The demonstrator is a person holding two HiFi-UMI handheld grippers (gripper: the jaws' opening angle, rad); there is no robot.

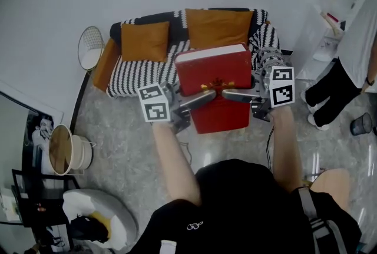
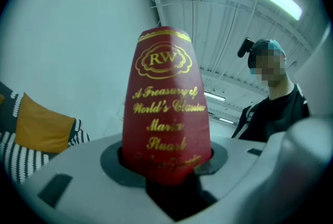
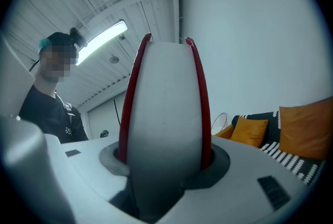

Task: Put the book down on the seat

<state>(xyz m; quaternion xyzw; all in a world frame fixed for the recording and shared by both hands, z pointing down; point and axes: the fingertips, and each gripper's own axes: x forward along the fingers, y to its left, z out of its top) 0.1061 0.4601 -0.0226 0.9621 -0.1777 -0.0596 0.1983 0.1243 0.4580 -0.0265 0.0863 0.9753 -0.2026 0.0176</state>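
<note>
Your left tool point(image 1: 189, 99) pinches the book point(image 1: 212, 73) by its spine, your right tool point(image 1: 234, 95) by its pages, steadying it for the sofa point(image 1: 135, 73).

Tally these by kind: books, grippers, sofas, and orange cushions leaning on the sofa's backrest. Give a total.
red book: 1
grippers: 2 (left gripper, right gripper, jaws of each shut on the red book)
sofa: 1
orange cushions: 2 ()
Total: 6
</note>
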